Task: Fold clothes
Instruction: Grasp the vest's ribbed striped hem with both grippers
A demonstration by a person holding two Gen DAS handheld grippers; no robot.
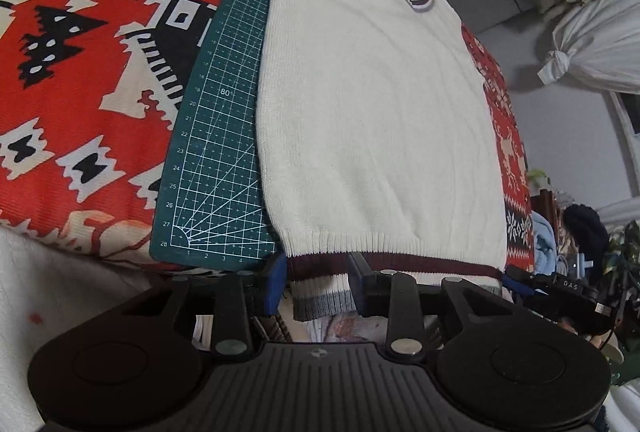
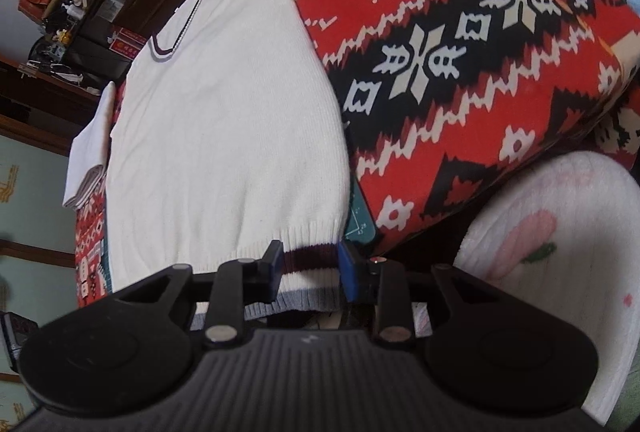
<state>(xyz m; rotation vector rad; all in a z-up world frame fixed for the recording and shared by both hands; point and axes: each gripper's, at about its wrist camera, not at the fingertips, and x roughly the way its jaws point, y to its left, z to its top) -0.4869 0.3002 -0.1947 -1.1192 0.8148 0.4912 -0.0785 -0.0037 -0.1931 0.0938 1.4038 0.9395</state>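
i hold my left gripper (image 1: 316, 282) and right gripper (image 2: 306, 272) with jaws parted astride the ribbed hem of the cream sweater (image 1: 376, 104), lying flat over the cutting mat (image 1: 216, 136); soft, limp, probably light knit, best pinched at hem corners.

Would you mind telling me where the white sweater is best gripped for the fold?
Grip the sweater by its striped ribbed hem, coming from the near edge. The hem overhangs the surface there, free to pinch, and the left gripper and right gripper already straddle it at two spots.
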